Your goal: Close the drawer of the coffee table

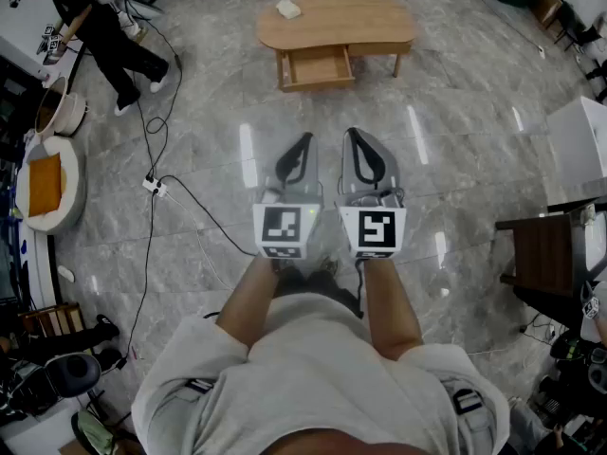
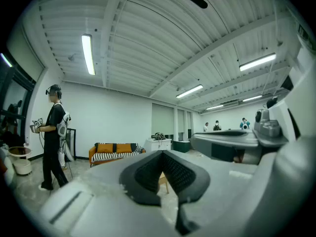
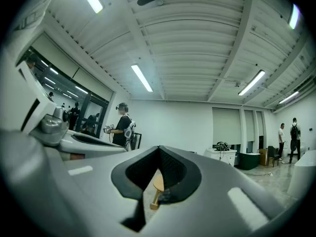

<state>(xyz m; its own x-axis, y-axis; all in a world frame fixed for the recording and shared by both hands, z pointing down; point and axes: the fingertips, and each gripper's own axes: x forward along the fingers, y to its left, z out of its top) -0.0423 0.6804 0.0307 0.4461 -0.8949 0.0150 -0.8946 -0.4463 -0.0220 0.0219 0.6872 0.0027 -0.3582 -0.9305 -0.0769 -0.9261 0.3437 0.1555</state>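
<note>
Open drawer (image 1: pixel 318 67) at 12 o'clock, well apart. Left gripper (image 1: pixel 303 142) and right gripper (image 1: pixel 354 138) equally near, jaws closed, empty.

Left gripper (image 1: pixel 302 150), right gripper (image 1: pixel 358 146): level, jaws together

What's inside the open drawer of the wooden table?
The drawer shows only its bare wooden bottom. Its back part sits under the top of the coffee table, so anything there is hidden.
</note>
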